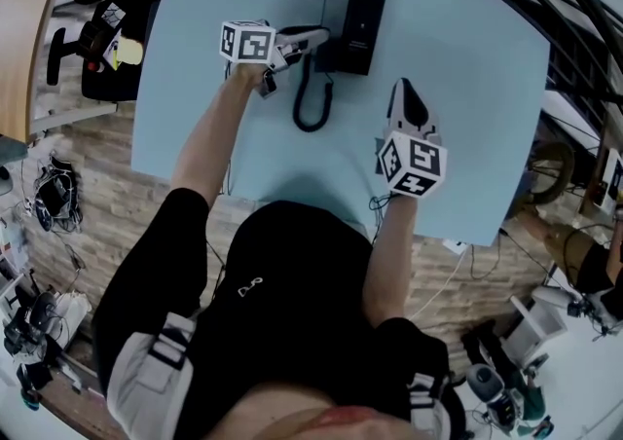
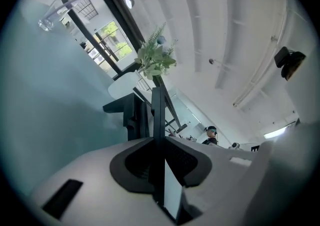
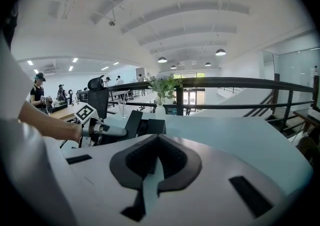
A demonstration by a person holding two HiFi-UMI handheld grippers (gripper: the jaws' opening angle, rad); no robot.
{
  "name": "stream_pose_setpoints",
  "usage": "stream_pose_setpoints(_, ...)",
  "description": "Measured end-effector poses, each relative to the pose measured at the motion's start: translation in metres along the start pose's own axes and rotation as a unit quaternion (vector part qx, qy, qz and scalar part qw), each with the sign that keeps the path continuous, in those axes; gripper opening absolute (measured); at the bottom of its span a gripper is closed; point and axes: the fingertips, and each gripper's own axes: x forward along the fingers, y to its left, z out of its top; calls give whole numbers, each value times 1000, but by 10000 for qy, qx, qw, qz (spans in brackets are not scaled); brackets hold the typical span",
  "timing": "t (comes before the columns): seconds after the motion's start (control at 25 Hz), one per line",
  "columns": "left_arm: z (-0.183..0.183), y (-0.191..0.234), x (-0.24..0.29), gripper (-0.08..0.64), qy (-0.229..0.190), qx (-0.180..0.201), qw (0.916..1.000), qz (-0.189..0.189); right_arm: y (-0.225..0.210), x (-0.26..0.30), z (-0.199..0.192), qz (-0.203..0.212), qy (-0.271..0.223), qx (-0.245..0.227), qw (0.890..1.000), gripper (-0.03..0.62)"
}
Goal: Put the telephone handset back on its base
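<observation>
Closest in, on the head view, the right hand-held gripper [image 1: 402,90] hovers over the near right part of the light blue bench [image 1: 477,88]. It's well apart from the phone. In its own view the right hand-held gripper [image 3: 156,142] has its jaws pulled together with nothing between them, only a thin sliver of bench showing through the slit.

A bit further out, the curly cord [image 1: 311,105] loops on the bench in front of the phone.

Then the left hand-held gripper [image 1: 310,37] reaches in from the left, and its tips are right at the telephone handset [image 1: 334,19]. In the left gripper view the left hand-held gripper [image 2: 158,139] is clamped on a thin dark edge running straight up between the pads, which looks like the handset seen side-on. So it's gripping the handset.

The handset sits along the left side of the black base [image 1: 359,24]. From the right gripper view the telephone handset [image 3: 132,122] looks tipped up rather than lying flat. I honestly can't tell if it's seated in the cradle.

Past the phone, at the far edge of the bench, there's a white vase holding a leafy plant [image 3: 163,86]. Behind that is a dark railing [image 3: 240,83], with a big white hall beyond.
</observation>
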Motion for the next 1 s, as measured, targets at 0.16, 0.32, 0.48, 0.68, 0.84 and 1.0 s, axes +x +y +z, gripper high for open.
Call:
stream_pose_setpoints(0.16, 2, 6, 6, 66, 120, -176, 9997, -115, -4, -1, -3, -28, 46, -12, 10000, -11)
stream_pose_setpoints(0.32, 2, 14, 11, 66, 177, -307, 9992, -167, -7, 3, -7, -64, 101, 0, 9999, -11)
stream_pose_setpoints(0.48, 0, 15, 18, 66, 381, -298, 9986, -214, -9, 4, -8, -74, 122, 3, 9999, -11)
stream_pose_setpoints(0.68, 1, 18, 21, 66, 564, -316, 9978, -174, -8, 8, -9, -61, 142, 10, 9999, -11)
stream_pose_setpoints(0.84, -1, 21, 21, 66, 670, -413, 9969, -50, -6, 9, -7, -47, 133, 21, 9999, -11)
stream_pose_setpoints(1.0, -6, 28, 21, 78, 962, -372, 9941, 328, -2, 10, -5, -18, 109, -1, 9999, -11)
